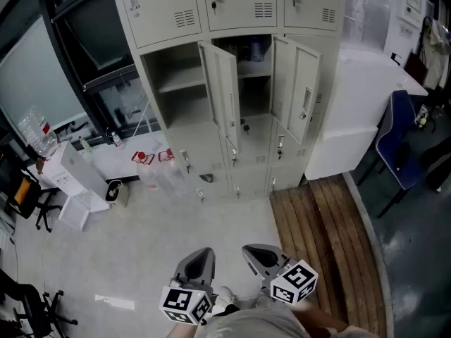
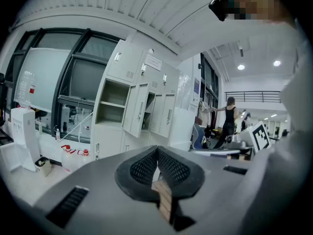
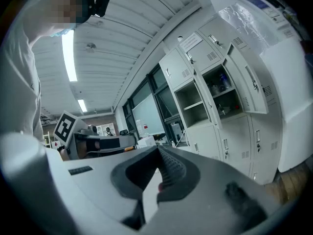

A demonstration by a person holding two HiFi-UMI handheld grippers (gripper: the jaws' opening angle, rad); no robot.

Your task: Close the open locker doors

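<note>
The locker bank [image 1: 169, 9] fills the upper ctr of the head view, w/ its top row shut. In the middle row 2 doors are swung out: the left door [image 1: 224, 94] and the right door [image 1: 299, 97], w/ shelves showing behind them. No open door is closed yet, so I judge the task is at its start: both are left to do. At bottom ctr, well apart from the lockers, the left gripper [image 1: 199, 263] and the right gripper [image 1: 262, 258] are both clenched on nothing.
</note>
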